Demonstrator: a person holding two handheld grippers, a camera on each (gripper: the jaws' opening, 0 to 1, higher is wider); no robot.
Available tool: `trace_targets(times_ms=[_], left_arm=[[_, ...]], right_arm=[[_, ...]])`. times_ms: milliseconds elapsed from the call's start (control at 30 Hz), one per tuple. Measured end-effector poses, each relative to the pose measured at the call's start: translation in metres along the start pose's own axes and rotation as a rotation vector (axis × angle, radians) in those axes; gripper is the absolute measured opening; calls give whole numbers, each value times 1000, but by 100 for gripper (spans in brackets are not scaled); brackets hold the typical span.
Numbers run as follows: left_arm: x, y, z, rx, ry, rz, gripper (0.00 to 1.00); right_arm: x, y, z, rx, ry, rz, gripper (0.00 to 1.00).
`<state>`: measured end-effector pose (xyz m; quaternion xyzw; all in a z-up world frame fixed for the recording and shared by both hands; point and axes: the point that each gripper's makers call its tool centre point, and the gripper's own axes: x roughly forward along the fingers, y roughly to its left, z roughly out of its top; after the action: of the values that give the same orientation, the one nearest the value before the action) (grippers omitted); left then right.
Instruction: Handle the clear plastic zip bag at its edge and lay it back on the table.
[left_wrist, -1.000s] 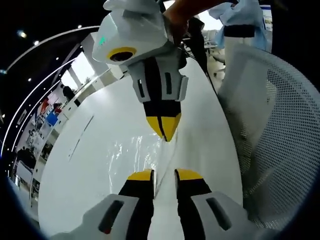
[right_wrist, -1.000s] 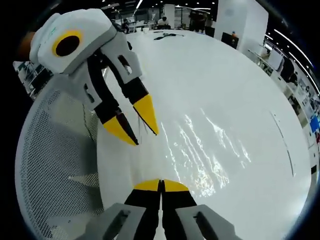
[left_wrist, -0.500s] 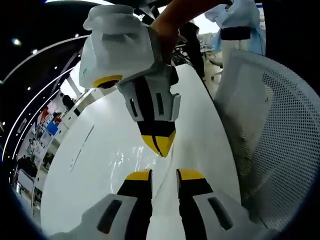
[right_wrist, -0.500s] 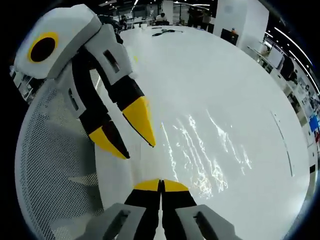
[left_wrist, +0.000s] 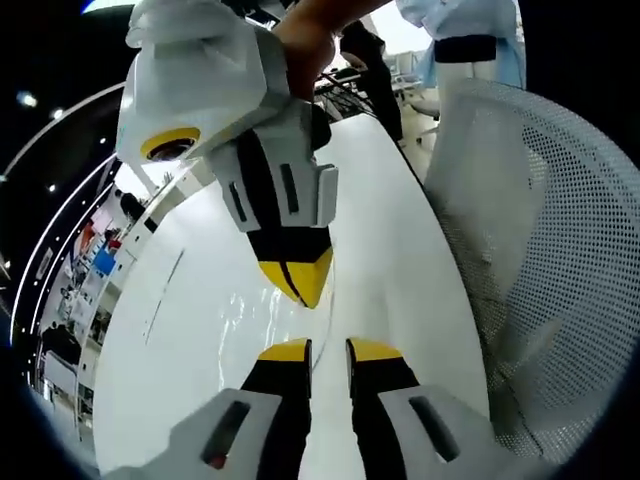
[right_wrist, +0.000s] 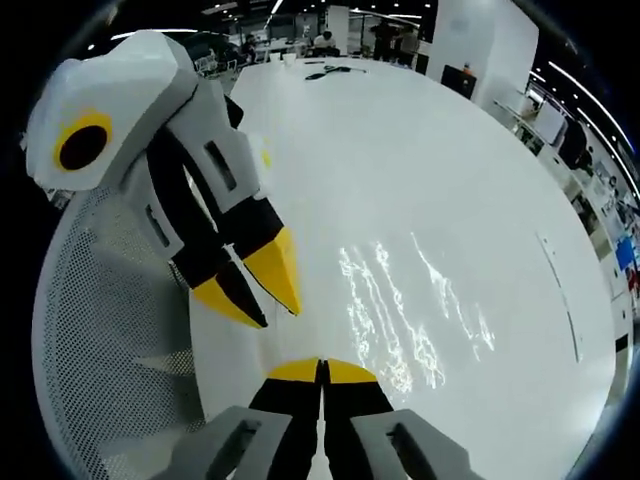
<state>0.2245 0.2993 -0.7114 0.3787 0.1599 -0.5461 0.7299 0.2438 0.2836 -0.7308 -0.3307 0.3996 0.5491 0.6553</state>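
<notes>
Closer now, left gripper (right_wrist: 262, 305) slightly parted; right gripper (left_wrist: 297, 288) pinches bag (right_wrist: 400, 315) edge (table (right_wrist: 420, 170) beyond bare).

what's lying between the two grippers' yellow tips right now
In the left gripper view, the clear zip bag edge and bare white table lie between the left gripper and right gripper.

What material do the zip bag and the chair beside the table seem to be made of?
Zip bag: thin clear glossy plastic film, seen mainly as wrinkled glints on the white table. Chair: white mesh, probably plastic or fabric; its fine grid of holes shows.
</notes>
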Motion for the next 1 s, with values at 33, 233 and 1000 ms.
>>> trace_targets(times_ms=[33,233,1000], left_arm=[[0,1,-1,1,6,2,10],[1,4,-3,8,22,15,4],[-1,8,-4,-40,50,16,0]], right_arm=[[0,0,0,0,-1,-1,0],[-8,-2,6,-7,-19,-21,0],[-30,-29,34,-43,-133,-170,0]])
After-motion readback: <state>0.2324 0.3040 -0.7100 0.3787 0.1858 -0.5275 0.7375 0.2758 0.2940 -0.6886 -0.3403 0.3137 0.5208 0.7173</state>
